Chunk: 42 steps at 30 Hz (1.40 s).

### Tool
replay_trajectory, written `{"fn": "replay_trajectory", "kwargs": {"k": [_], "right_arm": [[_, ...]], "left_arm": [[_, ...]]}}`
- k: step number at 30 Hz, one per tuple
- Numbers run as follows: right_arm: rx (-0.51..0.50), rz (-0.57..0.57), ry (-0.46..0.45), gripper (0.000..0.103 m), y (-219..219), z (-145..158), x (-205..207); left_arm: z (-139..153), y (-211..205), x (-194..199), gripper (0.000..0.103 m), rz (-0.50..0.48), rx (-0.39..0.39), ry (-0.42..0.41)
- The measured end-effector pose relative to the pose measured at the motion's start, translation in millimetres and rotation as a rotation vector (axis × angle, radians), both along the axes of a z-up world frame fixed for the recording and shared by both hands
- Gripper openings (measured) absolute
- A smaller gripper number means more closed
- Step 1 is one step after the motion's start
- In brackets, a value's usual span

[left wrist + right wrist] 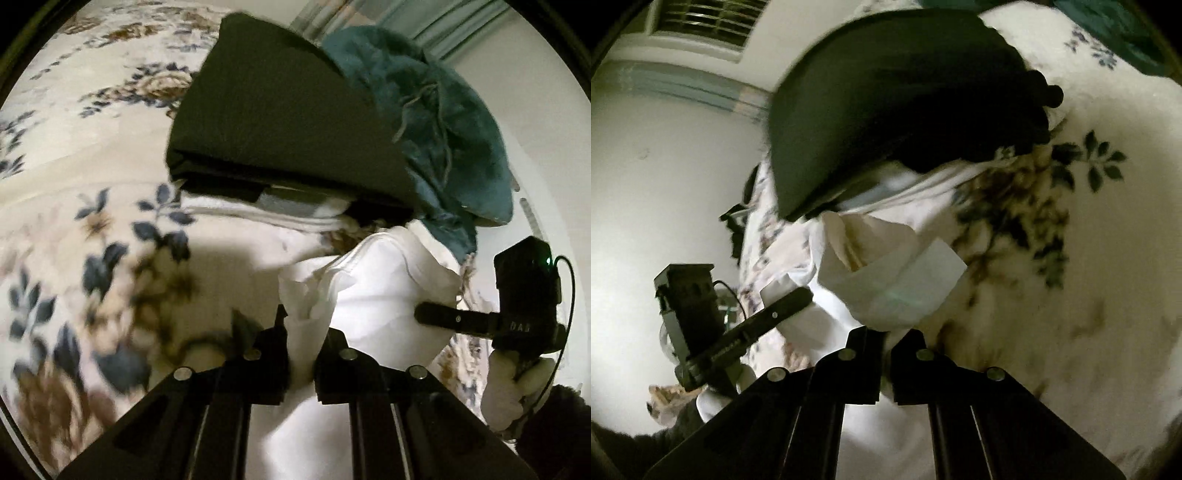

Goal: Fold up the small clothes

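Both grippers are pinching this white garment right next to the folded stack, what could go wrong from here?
1. The white garment hangs bunched between the left gripper and right gripper, so the fold may set crooked.
2. The folded stack, topped by a dark cloth, sits just behind; swinging the garment could knock it askew.

white garment [373, 295]: plain white cloth, bunched and creased, lifted off the floral bedding, pinched at two edges; one flap [916, 273] stands folded outward
stack of folded clothes [280, 133]: lies just behind the white garment; a flat, neatly folded black piece on top, white and grey folded layers [288, 210] beneath
teal garment [443, 122]: crumpled, loose threads showing, beside the stack
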State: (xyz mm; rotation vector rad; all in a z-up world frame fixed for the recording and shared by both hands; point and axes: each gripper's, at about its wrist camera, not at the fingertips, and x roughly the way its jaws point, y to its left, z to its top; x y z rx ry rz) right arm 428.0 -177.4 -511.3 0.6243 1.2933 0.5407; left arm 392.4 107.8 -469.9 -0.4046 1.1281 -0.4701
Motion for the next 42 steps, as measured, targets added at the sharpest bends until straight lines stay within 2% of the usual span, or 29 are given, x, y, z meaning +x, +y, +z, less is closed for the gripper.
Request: {"fn": "replay_trajectory", "kwargs": {"k": [3, 4, 5, 7, 8, 9, 11, 13, 14, 16, 20, 23, 25, 28, 30, 33, 37, 42], "right_arm": [[0.009, 0.034, -0.023, 0.004, 3, 18, -35], [0.007, 0.060, -0.028, 0.004, 5, 25, -55], [0.011, 0.083, -0.027, 0.004, 6, 29, -68], [0.004, 0.165, 0.002, 0.006, 21, 29, -107], [-0.018, 0.209, 0.024, 0.017, 26, 25, -128], [-0.048, 0.260, 0.059, 0.025, 31, 19, -148], [-0.093, 0.332, 0.114, 0.056, 34, 7, -183], [-0.100, 0.376, 0.170, 0.062, 29, 1, -214], [-0.094, 0.381, 0.187, 0.062, 24, 1, -224], [-0.087, 0.350, 0.201, 0.064, 14, 0, -237], [-0.048, 0.168, 0.221, 0.064, -2, 1, -237], [-0.047, 0.073, 0.205, 0.064, 11, -3, -221], [-0.015, 0.011, 0.203, 0.064, 25, -13, -206], [-0.056, -0.026, 0.214, 0.064, 42, -34, -192], [-0.107, -0.041, 0.260, 0.064, 49, -51, -195], [-0.144, -0.056, 0.332, 0.064, 45, -68, -219], [-0.136, -0.091, 0.378, 0.063, 24, -78, -266], [-0.181, -0.100, 0.377, 0.064, 19, -75, -289]], "left_arm": [[16, 14, -50, 0.010, 0.022, -0.014, 0.021], [8, 15, -42, 0.011, 0.030, -0.007, 0.040], [5, 20, -57, 0.011, 0.035, -0.002, 0.068], [-4, 28, -84, 0.024, 0.056, 0.006, 0.161], [-9, 32, -104, 0.044, 0.070, 0.016, 0.214], [-15, 38, -125, 0.055, 0.091, 0.017, 0.268], [-24, 55, -164, 0.056, 0.155, -0.004, 0.342], [-32, 72, -194, 0.056, 0.216, 0.004, 0.414], [-32, 81, -206, 0.056, 0.253, 0.012, 0.433], [-27, 86, -210, 0.056, 0.288, 0.025, 0.416], [-12, 60, -172, 0.056, 0.261, 0.037, 0.317], [-22, 30, -139, 0.056, 0.215, 0.062, 0.260], [-36, 14, -120, 0.056, 0.181, 0.081, 0.250], [-67, -3, -104, 0.056, 0.114, 0.209, 0.258], [-89, -1, -110, 0.056, 0.092, 0.253, 0.302], [-105, 16, -137, 0.058, 0.066, 0.223, 0.341], [-104, 30, -170, 0.058, 0.041, 0.218, 0.370], [-99, 38, -212, 0.056, 0.017, 0.259, 0.415]]}}
